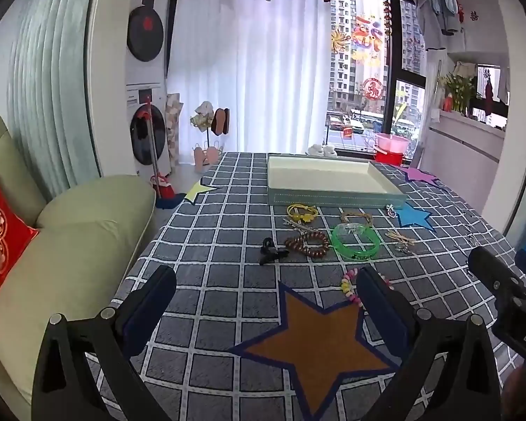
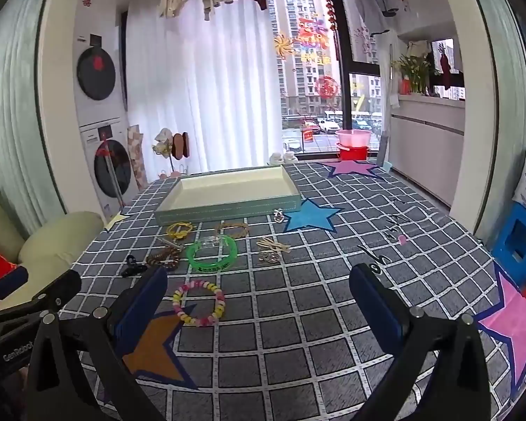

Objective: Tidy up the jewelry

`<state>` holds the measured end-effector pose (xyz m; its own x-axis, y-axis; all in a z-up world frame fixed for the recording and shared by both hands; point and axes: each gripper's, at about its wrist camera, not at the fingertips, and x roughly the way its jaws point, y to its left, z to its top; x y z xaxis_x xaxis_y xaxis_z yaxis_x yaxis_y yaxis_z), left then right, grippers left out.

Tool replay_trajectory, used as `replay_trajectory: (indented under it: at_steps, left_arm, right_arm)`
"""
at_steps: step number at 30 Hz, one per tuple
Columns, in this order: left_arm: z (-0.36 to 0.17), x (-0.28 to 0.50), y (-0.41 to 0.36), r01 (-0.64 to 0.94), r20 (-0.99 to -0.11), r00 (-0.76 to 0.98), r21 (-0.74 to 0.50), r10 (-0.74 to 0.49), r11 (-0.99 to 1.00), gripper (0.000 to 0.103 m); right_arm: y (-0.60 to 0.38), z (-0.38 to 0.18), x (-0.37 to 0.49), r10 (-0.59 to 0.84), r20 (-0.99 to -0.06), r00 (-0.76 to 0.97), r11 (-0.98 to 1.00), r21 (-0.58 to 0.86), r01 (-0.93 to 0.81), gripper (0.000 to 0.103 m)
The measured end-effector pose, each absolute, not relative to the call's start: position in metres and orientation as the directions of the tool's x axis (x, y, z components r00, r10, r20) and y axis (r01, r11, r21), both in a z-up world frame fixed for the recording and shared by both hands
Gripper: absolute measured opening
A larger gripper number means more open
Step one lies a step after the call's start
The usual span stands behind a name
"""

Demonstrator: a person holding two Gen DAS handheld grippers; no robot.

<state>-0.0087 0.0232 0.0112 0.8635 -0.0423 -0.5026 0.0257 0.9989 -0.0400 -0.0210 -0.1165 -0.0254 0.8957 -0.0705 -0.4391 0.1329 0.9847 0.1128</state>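
Right wrist view shows your jewelry lying loose on the grey grid-patterned tablecloth (image 2: 298, 315), ahead of both tongs. Nearest your right gripper (image 2: 259, 282) is the pastel beaded bracelet of pink, yellow and white links (image 2: 199, 303), just inside its left finger and touching neither pad. Beyond it sits the translucent green plastic bangle (image 2: 212, 253), with the brown wooden bead bracelet (image 2: 164, 258) touching its left side and the black plastic hair claw (image 2: 131, 266) further left. Further out lie the yellow elastic hair tie (image 2: 180, 229), a tan braided cord bracelet (image 2: 232, 228), and pale gold hair clips (image 2: 271, 245) to the right of the bangle. Past them all, the shallow pale-green rectangular tray with a cream inside (image 2: 228, 207) stands at the far end of the cloth, with nothing in it.

Your right gripper is spread to its widest and holds nothing. Your left gripper (image 1: 266, 280) is likewise fully spread and empty, hovering over the orange felt star with a dark blue border (image 1: 315, 343); the beaded bracelet peeks out beside its right finger. A blue felt star (image 2: 308, 215) lies just right of the tray.
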Motion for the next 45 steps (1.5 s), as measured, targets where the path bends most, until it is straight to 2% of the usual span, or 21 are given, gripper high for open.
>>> replay_trajectory:
  at_steps: [8, 16, 27, 45]
  left_arm:
    - [0.010, -0.011, 0.024, 0.001, -0.517, 0.856, -0.005, -0.003, 1.000, 0.103]
    - [0.007, -0.015, 0.023, 0.033, -0.514, 0.857, -0.025, -0.041, 0.999, 0.103]
    - [0.005, -0.028, 0.015, 0.035, -0.476, 0.879, 0.011, -0.025, 0.999, 0.103]
    - [0.000, -0.035, 0.012, 0.031, -0.471, 0.882, 0.032, -0.012, 0.999, 0.103]
  right_arm:
    - [-0.113, -0.026, -0.023, -0.057, -0.429, 0.902, 0.990, 0.093, 0.107, 0.103]
    - [-0.114, -0.031, -0.028, -0.068, -0.422, 0.904, 0.990, 0.087, 0.115, 0.103]
    - [-0.112, -0.032, -0.041, -0.084, -0.393, 0.916, 0.989, 0.080, 0.125, 0.103]
    - [-0.117, -0.028, -0.043, -0.055, -0.387, 0.920, 0.990, 0.102, 0.102, 0.103]
